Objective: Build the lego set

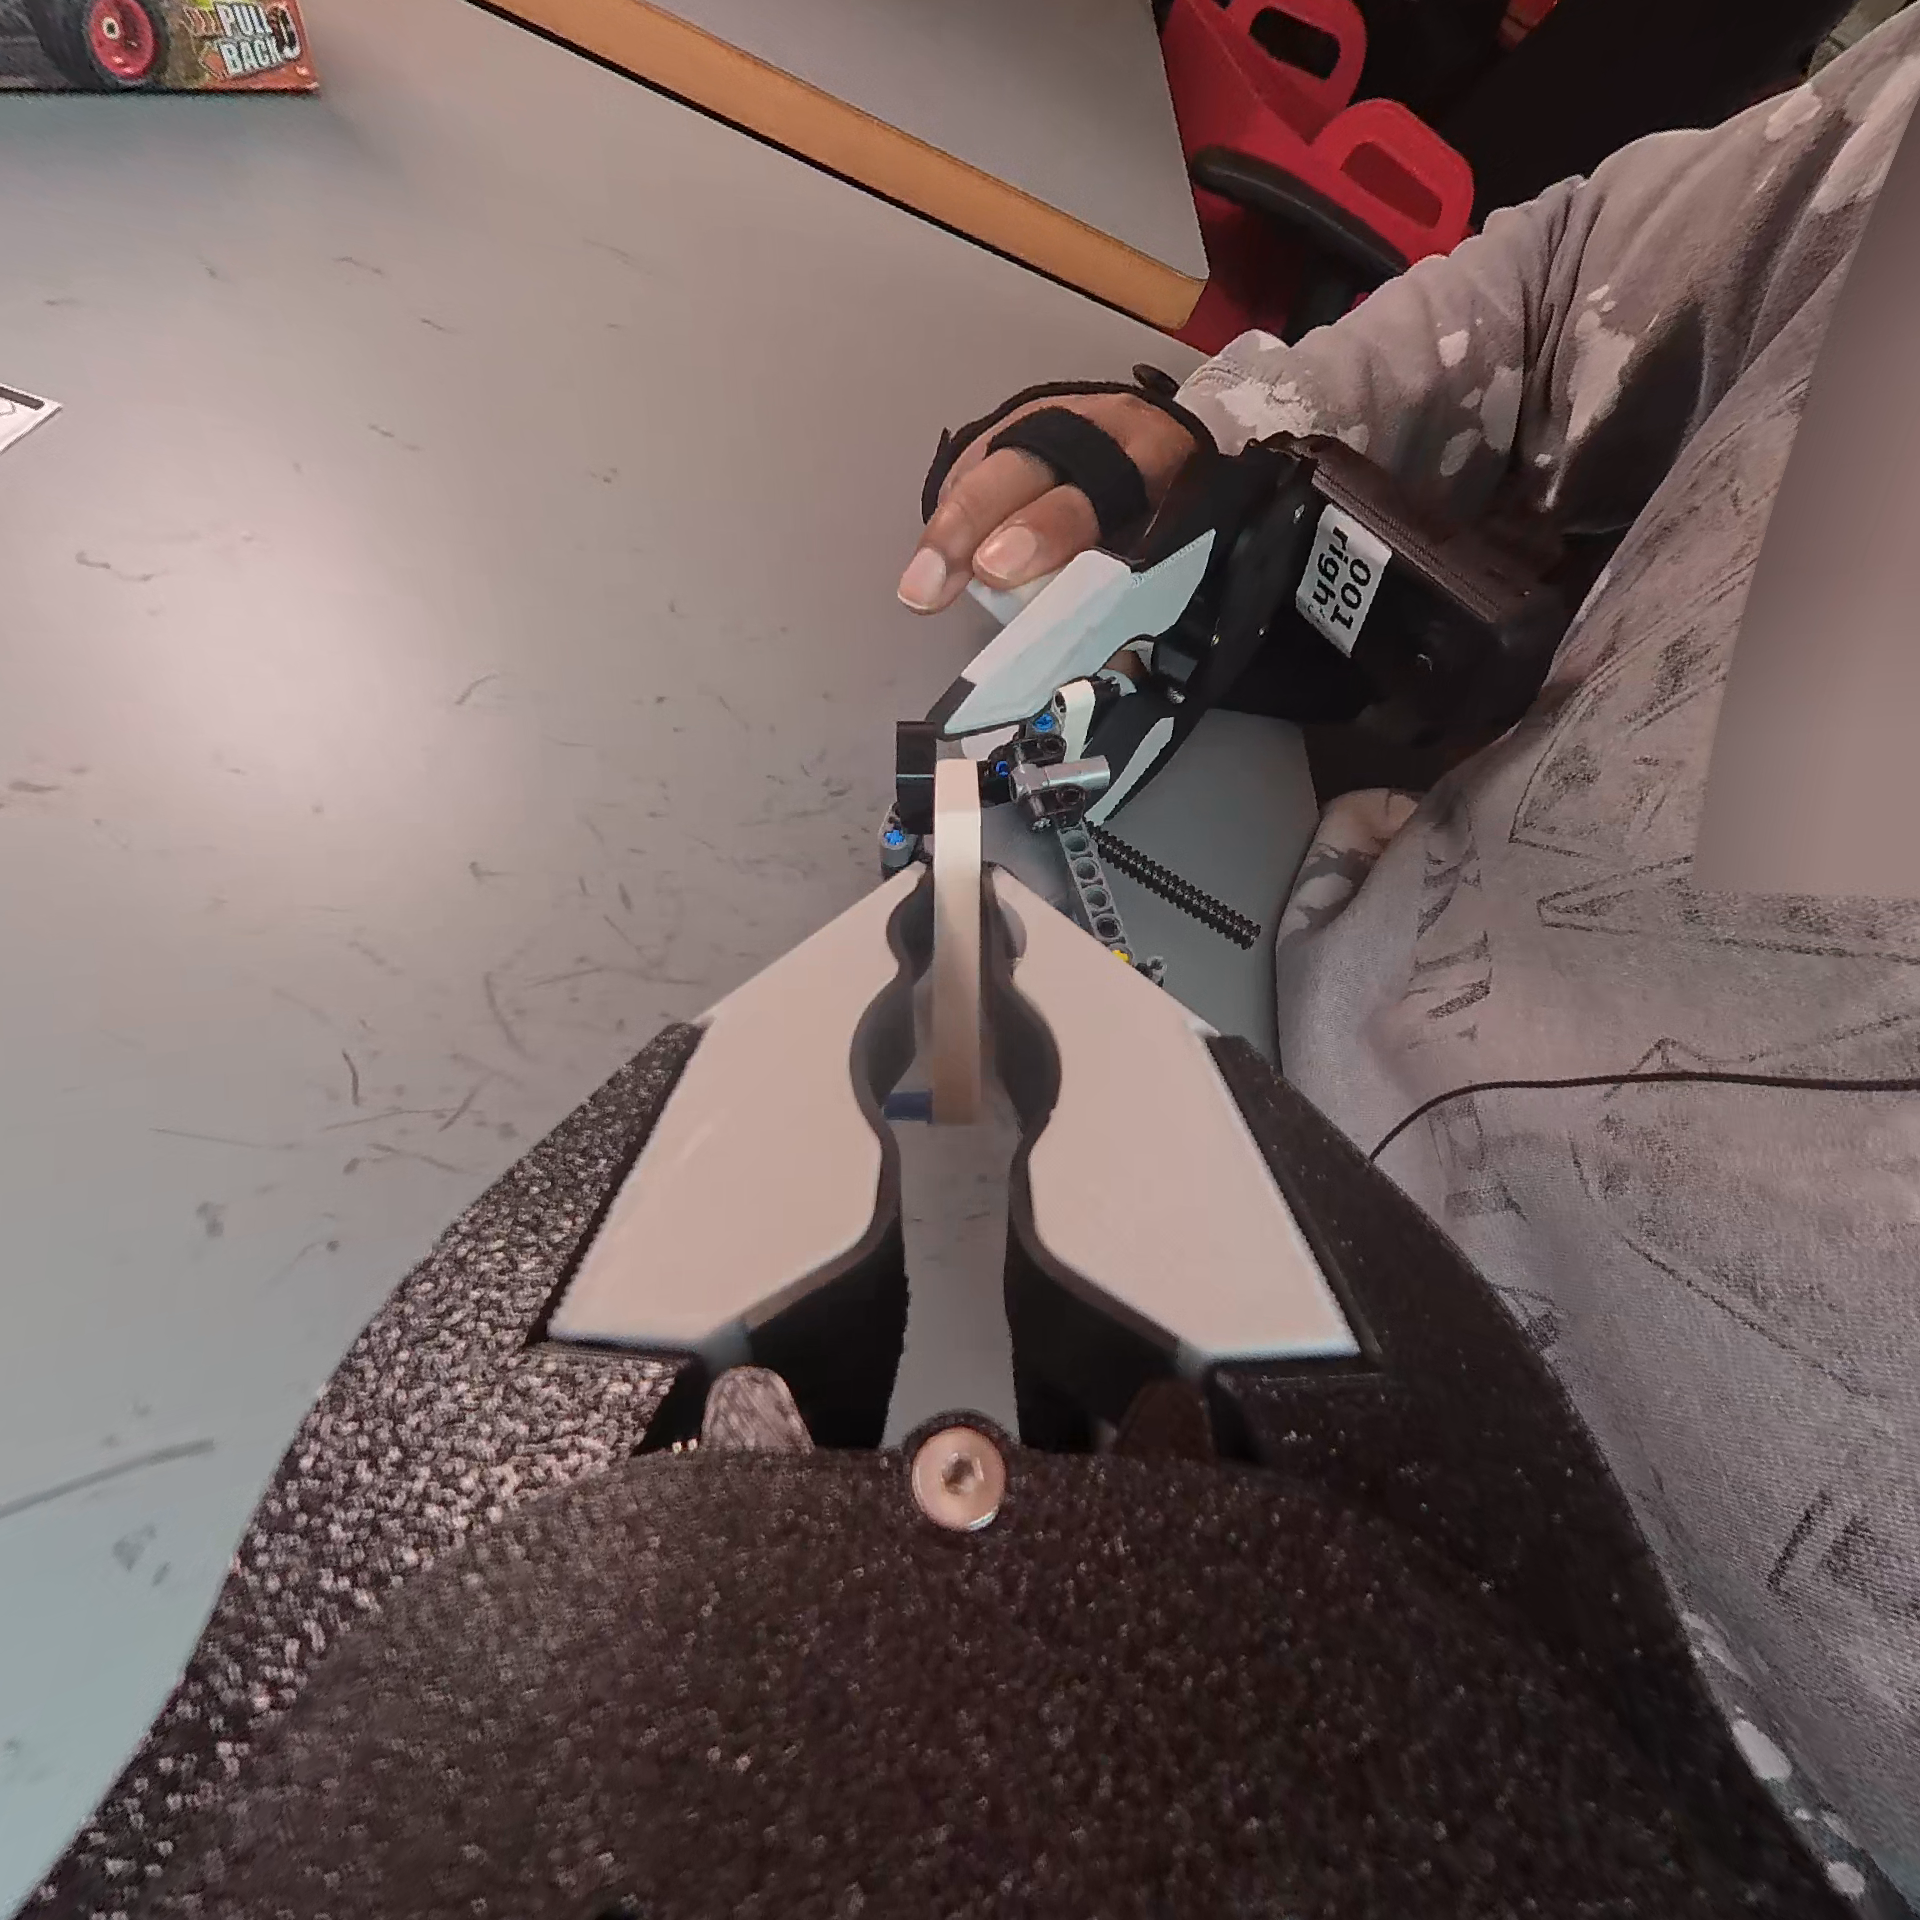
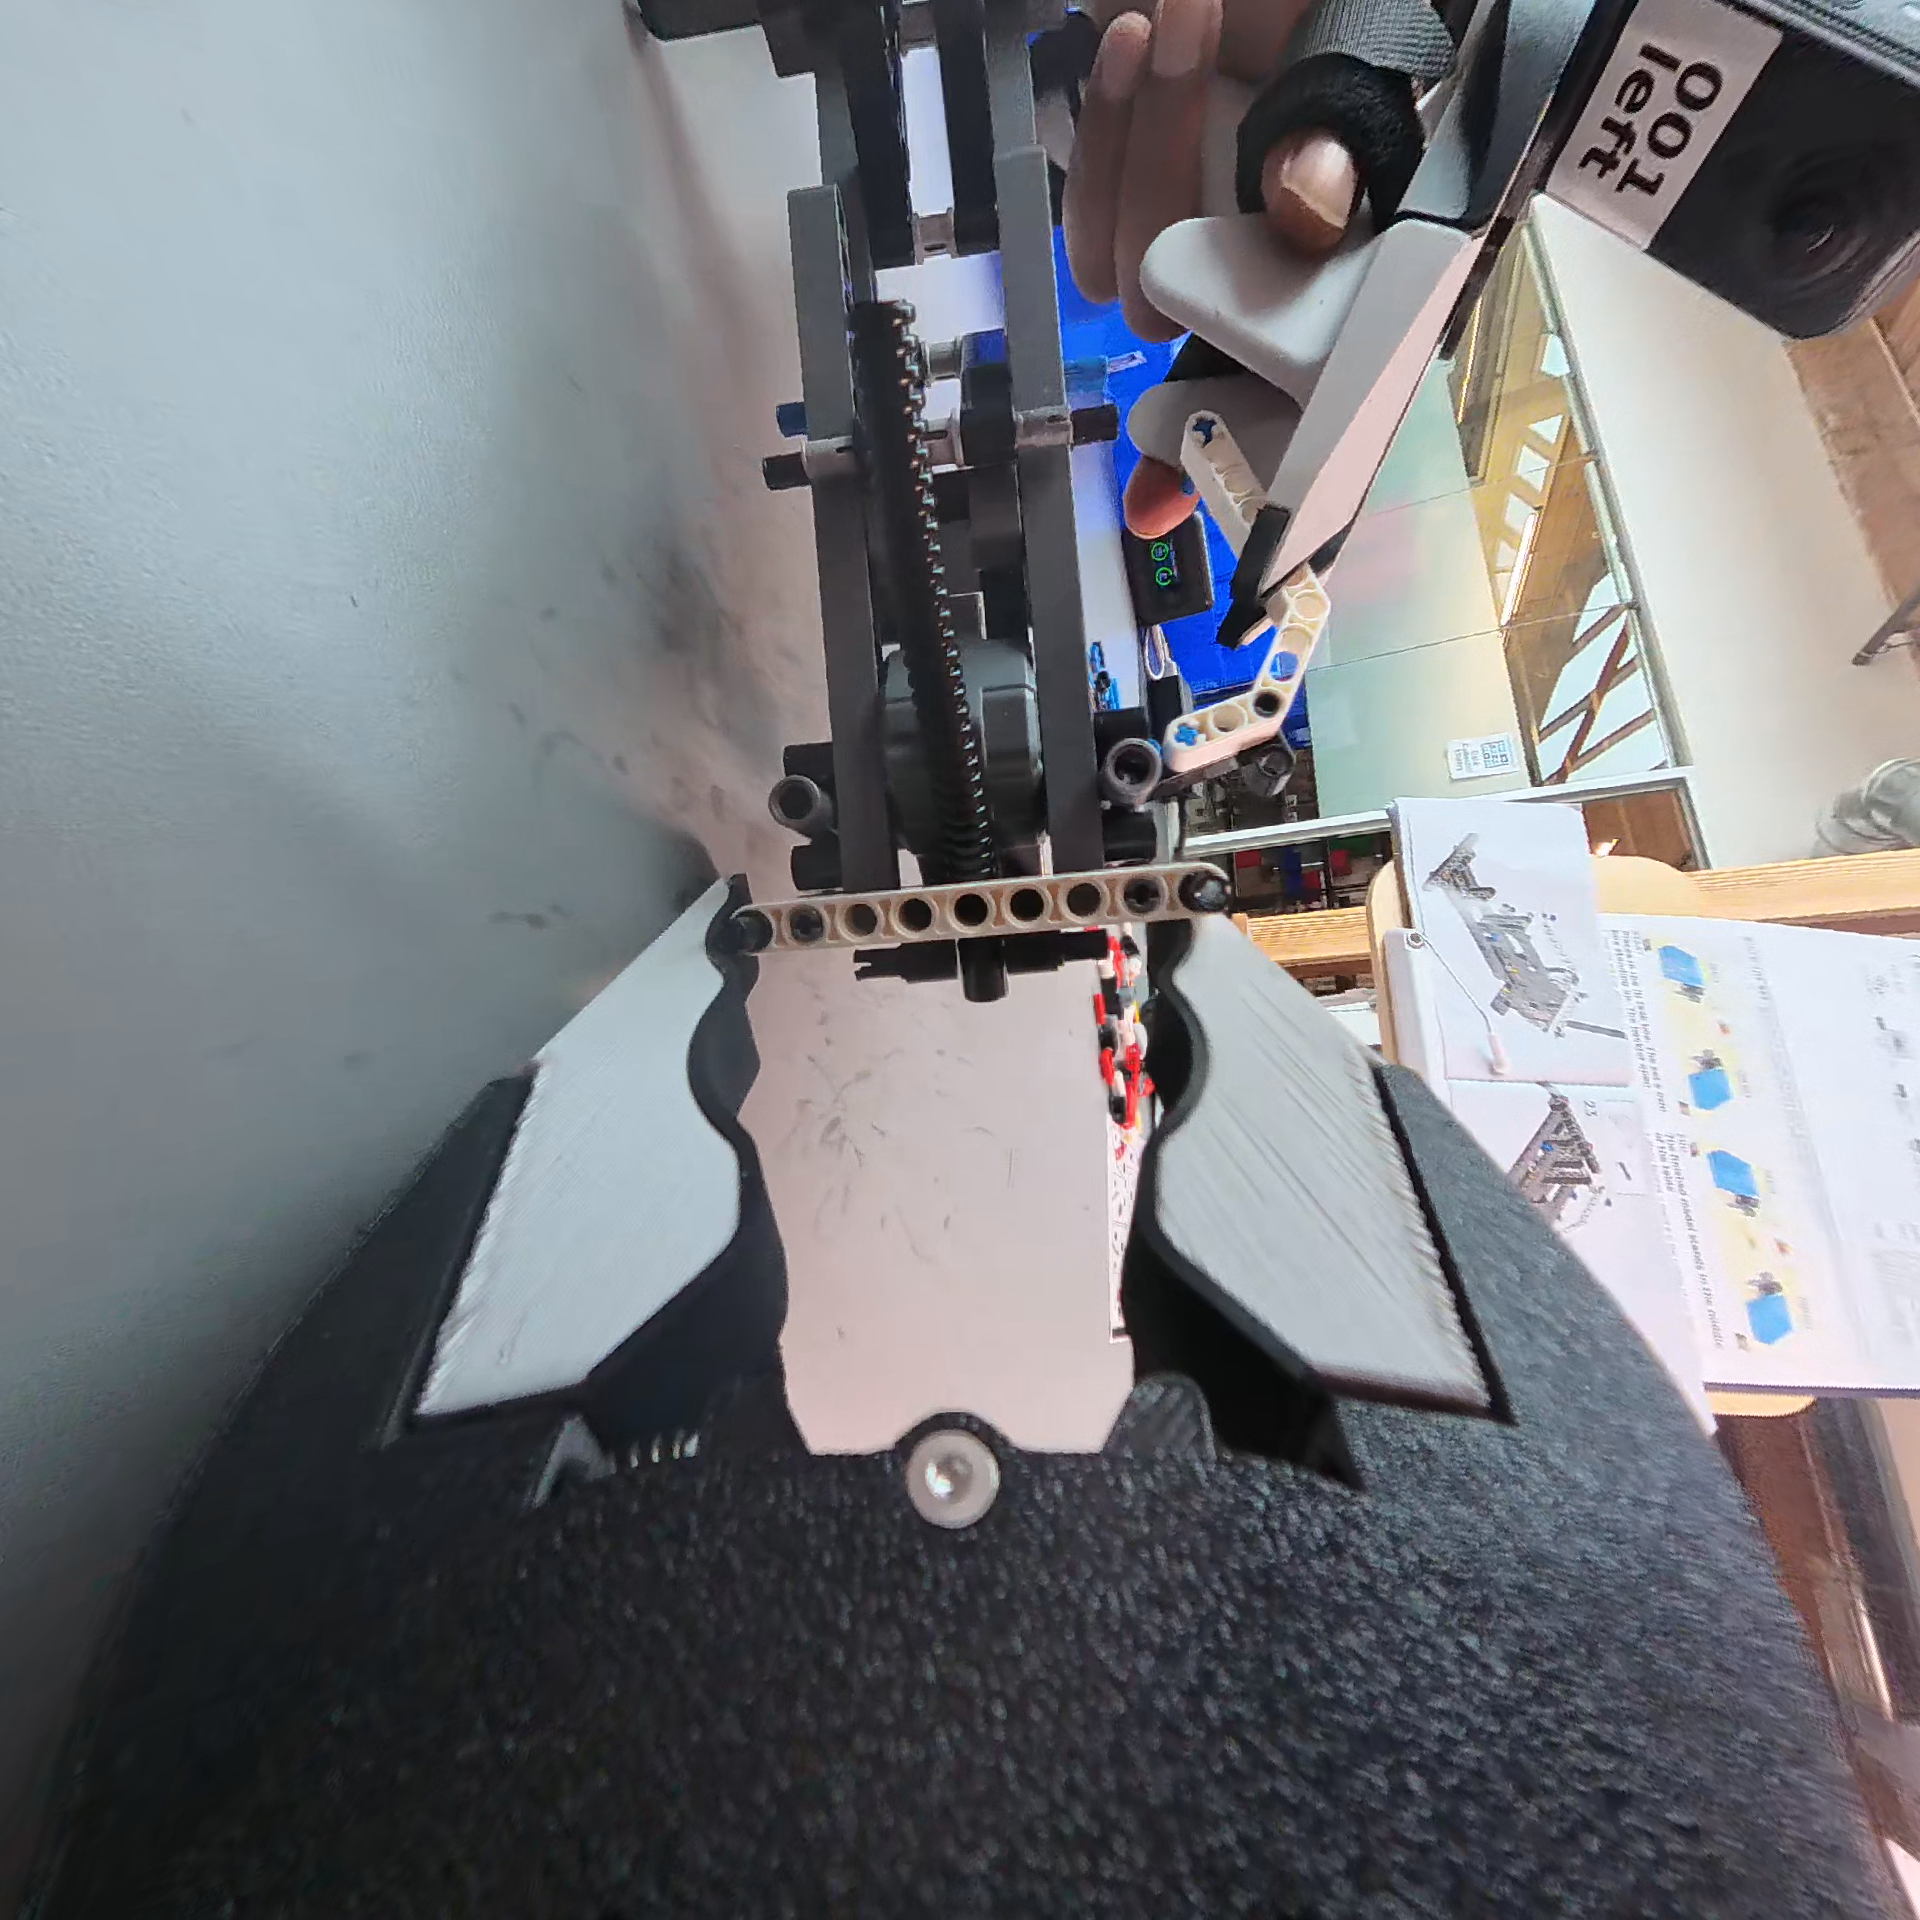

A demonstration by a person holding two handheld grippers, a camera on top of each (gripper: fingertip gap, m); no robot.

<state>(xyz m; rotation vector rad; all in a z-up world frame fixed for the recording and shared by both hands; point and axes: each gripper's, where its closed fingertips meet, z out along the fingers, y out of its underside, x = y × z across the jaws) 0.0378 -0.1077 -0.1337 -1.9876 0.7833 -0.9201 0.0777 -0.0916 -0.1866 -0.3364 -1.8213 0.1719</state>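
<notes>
The left gripper (image 1: 956,894) was clamped on a white angled beam (image 1: 956,935), whose far end met the grey lego frame (image 2: 935,520) just ahead of its fingertips. The right gripper (image 2: 961,914) pinched a tan holed beam (image 2: 971,909) across the frame's near end, a black toothed rack (image 2: 920,582) running forward from it.

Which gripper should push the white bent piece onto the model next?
Probably the left gripper: it is shut on the white bent beam, whose end sits beside the grey model. The right gripper only steadies the model's tan holed beam.
</notes>
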